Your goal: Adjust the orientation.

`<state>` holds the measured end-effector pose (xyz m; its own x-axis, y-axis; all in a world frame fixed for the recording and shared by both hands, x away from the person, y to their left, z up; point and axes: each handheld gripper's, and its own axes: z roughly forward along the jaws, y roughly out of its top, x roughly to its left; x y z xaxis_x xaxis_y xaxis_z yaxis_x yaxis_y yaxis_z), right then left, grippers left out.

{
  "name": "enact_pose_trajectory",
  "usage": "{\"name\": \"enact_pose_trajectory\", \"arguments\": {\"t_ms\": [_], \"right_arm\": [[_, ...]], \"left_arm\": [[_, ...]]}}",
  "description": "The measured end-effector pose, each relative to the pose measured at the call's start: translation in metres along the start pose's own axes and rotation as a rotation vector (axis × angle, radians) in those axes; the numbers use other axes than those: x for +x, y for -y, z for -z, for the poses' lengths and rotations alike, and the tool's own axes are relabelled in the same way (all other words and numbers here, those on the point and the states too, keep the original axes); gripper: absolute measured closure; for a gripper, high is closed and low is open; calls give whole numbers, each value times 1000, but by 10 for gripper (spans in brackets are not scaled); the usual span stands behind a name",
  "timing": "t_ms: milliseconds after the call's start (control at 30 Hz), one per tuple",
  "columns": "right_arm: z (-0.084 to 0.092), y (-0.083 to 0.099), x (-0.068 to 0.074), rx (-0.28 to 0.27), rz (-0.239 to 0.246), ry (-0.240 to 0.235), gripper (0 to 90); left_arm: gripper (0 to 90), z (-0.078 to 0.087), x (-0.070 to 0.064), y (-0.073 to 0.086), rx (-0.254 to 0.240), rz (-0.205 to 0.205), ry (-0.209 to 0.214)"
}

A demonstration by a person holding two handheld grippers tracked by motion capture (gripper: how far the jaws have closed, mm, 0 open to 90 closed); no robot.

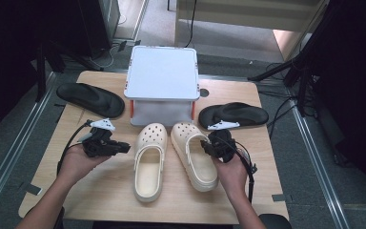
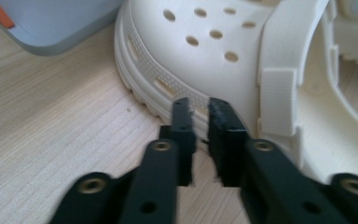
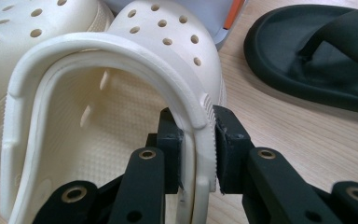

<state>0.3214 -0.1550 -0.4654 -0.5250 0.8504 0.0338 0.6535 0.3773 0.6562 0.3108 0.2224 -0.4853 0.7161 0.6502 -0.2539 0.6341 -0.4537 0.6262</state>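
Mid-surface, right gripper (image 3: 196, 135) fingers clamped on side wall of right cream perforated foam clog (image 3: 121, 93); left gripper (image 2: 200, 114) fingers nearly shut, empty, beside left cream clog (image 2: 223, 56). Next, likely: reopen, grip that rim.

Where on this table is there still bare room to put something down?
Bare wood lies along the near edge, left of the left clog, and near the right corner. The middle is crowded: both clogs, the right clog, grey box and black sandals.
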Motion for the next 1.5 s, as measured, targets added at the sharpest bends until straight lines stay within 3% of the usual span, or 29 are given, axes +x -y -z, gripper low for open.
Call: {"name": "enact_pose_trajectory", "arguments": {"t_ms": [67, 400, 533, 733, 833, 933, 1067, 1133, 1233, 1367, 1500], "right_arm": [[-2, 1, 3, -4, -4, -4, 760], [-7, 3, 17, -14, 6, 16, 755], [-8, 6, 20, -12, -9, -6, 741], [-8, 12, 28, -3, 8, -33, 721], [-8, 14, 31, -3, 11, -33, 714], [-9, 16, 32, -1, -1, -65, 701], [-10, 17, 34, -9, 0, -62, 701], [-10, 18, 34, -18, -8, -63, 701], [-10, 18, 34, -22, -7, -62, 697], [-9, 18, 30, -30, -14, -94, 637], [-2, 16, 24, -81, -22, -151, 580]], "left_arm": [[892, -4, 0, -1, 11, -4, 10], [876, -17, -2, -4, 31, -17, 24], [879, -21, -5, -5, 44, -27, 36], [890, -21, -5, -4, 39, -17, 57], [895, -22, -8, -4, 44, -27, 68], [895, -23, -13, -4, 53, -47, 78], [894, -26, -20, -5, 61, -65, 96], [895, -26, -23, -5, 63, -75, 86], [893, -26, -20, -4, 64, -69, 95], [849, -24, -17, -3, 60, -49, 96], [804, -19, -15, -4, 23, -30, 114]]}}
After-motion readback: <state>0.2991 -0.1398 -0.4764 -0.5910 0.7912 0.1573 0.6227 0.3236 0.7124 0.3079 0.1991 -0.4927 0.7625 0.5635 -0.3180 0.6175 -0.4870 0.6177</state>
